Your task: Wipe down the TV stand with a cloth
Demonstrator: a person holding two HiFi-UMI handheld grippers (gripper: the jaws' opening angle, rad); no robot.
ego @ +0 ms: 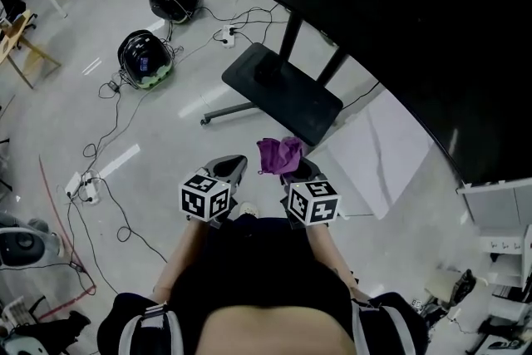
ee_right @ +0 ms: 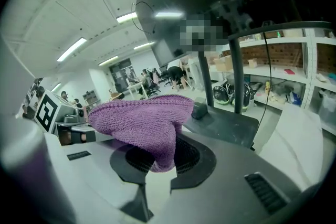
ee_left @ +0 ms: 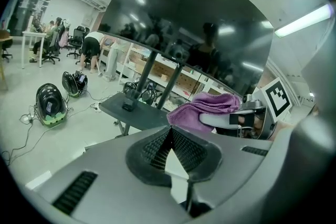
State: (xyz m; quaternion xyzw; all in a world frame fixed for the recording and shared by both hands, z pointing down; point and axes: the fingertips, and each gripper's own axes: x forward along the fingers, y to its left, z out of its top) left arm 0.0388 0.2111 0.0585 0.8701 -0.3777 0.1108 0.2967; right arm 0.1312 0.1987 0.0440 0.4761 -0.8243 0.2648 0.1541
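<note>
**Inspector A:** Status of the right gripper (ee_right: 157,159)?
**Inspector B:** It is clamping the purple knitted cloth (ee_right: 140,120), which is hanging near the front edge of the dark flat rectangular TV stand base (ego: 283,91).
**Inspector A:** And the left gripper (ee_left: 170,132)?
**Inspector B:** Its jaws are sitting together, gripping nothing, beside the right.

Left gripper (ego: 228,166) and right gripper (ego: 300,171) — grey moulded housings with slotted vents; black ribbed pads (ee_left: 185,148) sit in a dark rubbery surround. Each carries a white cube (ego: 205,197) printed with black square markers. The person wears a dark top (ego: 258,262).
</note>
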